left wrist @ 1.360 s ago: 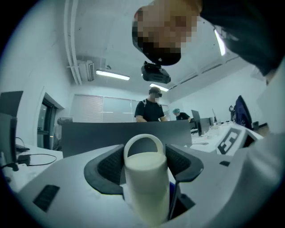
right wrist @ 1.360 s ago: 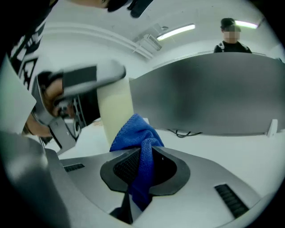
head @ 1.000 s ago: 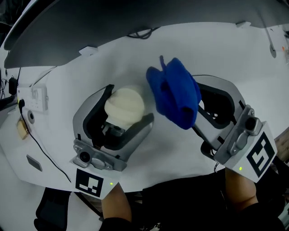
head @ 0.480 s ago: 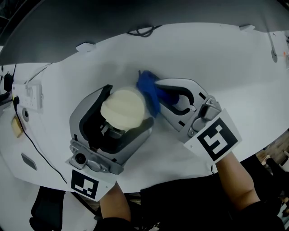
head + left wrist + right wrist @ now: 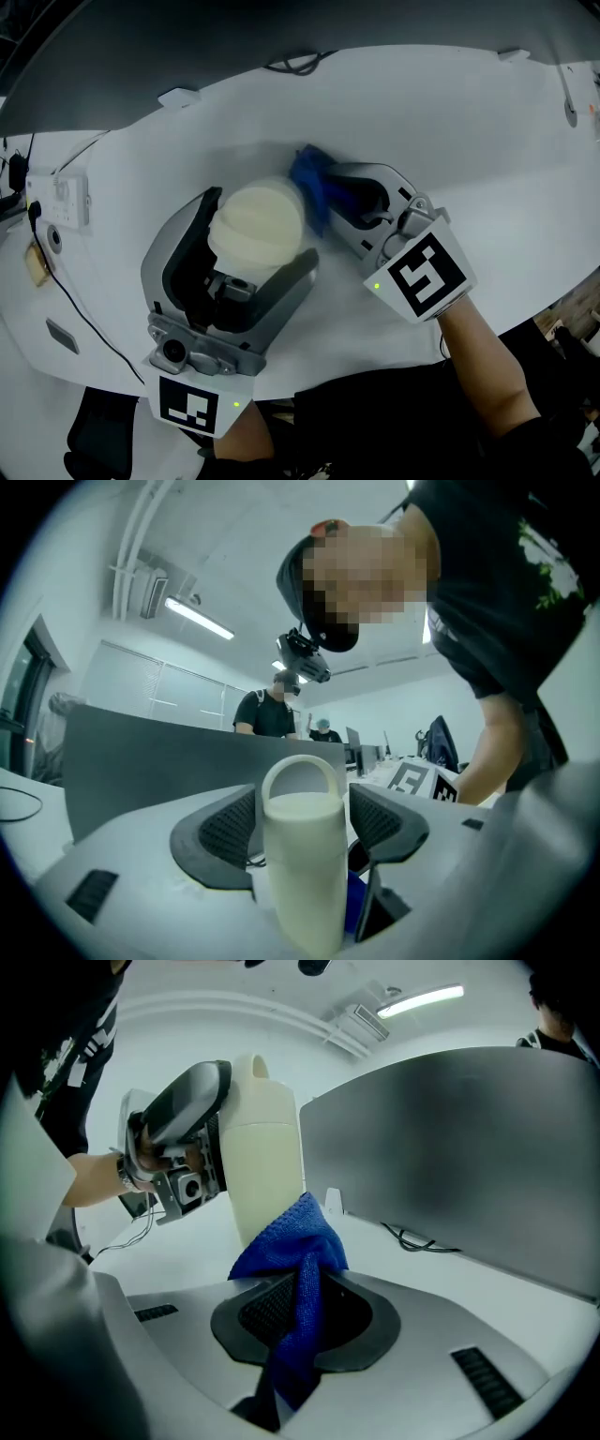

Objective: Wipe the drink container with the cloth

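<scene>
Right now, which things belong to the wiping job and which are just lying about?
In the job: cream drink container, held in the left gripper; blue cloth, clamped in the right gripper.
Lying about: white socket box, black cable, grey partition.

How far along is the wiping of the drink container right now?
Done: the left claw grips the upright drink container, and the right claw is shut on the blue cloth. In hand: the cloth appears to press against the container's lower side. Left: the wiping strokes themselves; nothing shows which parts are already clean, so treat most of the surface as unwiped.
</scene>
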`<action>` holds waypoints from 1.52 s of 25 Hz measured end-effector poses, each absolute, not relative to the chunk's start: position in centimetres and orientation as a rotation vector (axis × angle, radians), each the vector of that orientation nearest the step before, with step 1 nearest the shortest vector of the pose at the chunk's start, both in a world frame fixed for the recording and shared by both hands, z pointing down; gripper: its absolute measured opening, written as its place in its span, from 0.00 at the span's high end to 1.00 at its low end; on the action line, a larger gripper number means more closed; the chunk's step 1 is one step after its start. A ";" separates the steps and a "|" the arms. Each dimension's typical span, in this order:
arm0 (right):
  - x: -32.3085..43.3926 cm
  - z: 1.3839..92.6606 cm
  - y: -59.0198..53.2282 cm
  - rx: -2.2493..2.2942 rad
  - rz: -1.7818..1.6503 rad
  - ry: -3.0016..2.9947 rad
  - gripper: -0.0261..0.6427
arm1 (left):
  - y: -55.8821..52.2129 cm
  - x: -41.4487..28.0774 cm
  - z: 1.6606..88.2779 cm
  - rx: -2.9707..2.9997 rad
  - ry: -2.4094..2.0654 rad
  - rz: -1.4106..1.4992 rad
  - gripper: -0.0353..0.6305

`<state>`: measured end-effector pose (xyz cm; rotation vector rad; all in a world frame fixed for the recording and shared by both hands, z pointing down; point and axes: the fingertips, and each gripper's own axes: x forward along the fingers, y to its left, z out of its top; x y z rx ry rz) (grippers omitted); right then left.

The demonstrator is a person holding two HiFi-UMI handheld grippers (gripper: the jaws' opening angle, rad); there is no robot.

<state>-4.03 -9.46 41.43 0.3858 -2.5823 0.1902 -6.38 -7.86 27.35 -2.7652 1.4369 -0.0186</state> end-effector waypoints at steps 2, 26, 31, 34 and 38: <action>-4.0 41.4 -9.4 0.389 0.192 -2.587 0.90 | -7.3 -7.0 27.0 -2.693 1.585 -0.012 0.49; -1.5 28.9 -11.1 0.441 0.304 -2.968 0.90 | -8.4 -4.9 27.9 -2.902 1.081 0.013 0.51; -3.3 27.4 -9.4 0.222 0.145 -3.056 0.90 | -8.6 -4.7 28.0 -2.908 1.078 0.038 0.51; -3.4 30.2 -9.8 0.234 0.161 -2.981 0.90 | -8.7 -4.7 27.9 -2.906 1.089 0.049 0.51; -3.4 37.3 -9.4 0.250 0.041 -2.703 0.90 | -8.7 -4.5 27.9 -2.916 1.085 0.040 0.51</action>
